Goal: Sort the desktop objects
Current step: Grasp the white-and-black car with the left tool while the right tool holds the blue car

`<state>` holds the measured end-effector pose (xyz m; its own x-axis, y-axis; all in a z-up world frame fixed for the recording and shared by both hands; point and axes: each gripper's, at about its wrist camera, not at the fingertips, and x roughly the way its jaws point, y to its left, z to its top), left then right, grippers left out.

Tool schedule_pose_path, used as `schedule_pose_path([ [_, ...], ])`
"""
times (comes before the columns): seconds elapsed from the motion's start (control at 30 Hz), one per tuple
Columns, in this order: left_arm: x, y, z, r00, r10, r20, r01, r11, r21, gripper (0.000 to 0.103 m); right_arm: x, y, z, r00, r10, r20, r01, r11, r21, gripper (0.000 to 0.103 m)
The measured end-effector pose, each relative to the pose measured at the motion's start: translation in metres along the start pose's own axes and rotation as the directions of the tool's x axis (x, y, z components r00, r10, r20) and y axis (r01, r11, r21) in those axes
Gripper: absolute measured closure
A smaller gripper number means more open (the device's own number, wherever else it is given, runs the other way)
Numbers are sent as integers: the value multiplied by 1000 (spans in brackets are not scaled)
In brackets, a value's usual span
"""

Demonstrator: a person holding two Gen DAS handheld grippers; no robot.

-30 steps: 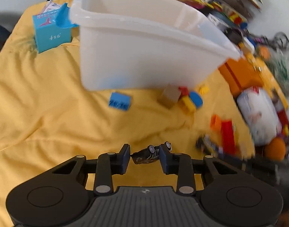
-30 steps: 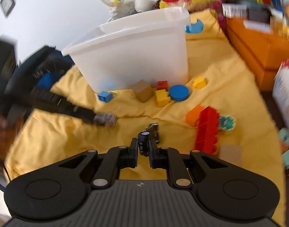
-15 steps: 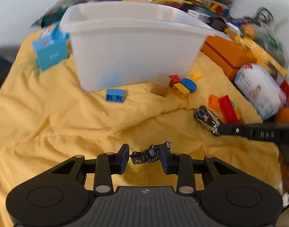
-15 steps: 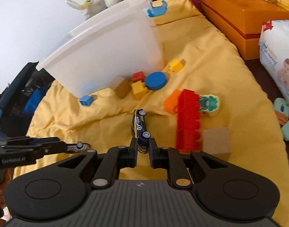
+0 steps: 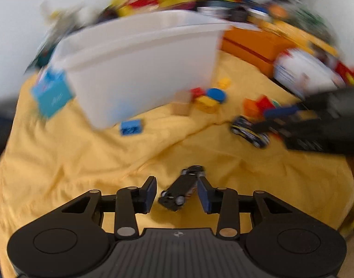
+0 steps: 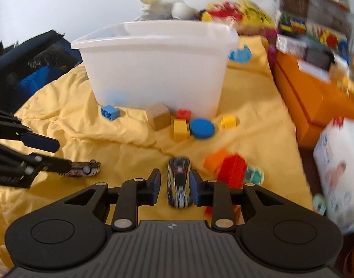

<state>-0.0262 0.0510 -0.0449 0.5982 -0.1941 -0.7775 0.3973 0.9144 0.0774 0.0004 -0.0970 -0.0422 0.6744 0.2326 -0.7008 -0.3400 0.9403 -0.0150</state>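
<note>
Your left tool [image 5: 177,191] and right tool [image 6: 174,185] have both just been opening, each with a toy car lying released between its jaws: black car [image 5: 180,191], blue car [image 6: 178,181].

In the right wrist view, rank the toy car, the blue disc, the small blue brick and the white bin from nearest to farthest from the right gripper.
1. Toy car: between the right gripper's open fingers, on the cloth.
2. Blue disc: ahead, slightly right.
3. Small blue brick: ahead left, at the bin's foot.
4. White bin: behind the blocks, centre.
</note>
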Motion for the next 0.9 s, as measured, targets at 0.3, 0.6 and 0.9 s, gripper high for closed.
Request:
schedule_pose_path([
  [0.3,43,-1,7,992,-20,-123,50,969,242,80,14,-5,0,999,24,-40,-22,998,55,70],
  [0.6,50,75,1,905,-413,98,390,717,-578,83,18,-15,0,999,9,-48,-5,997,80,68],
  [0.9,35,64,-10,992,-123,8,108,837,-536,49,24,-12,-1,997,38,-66,-32,996,79,53],
])
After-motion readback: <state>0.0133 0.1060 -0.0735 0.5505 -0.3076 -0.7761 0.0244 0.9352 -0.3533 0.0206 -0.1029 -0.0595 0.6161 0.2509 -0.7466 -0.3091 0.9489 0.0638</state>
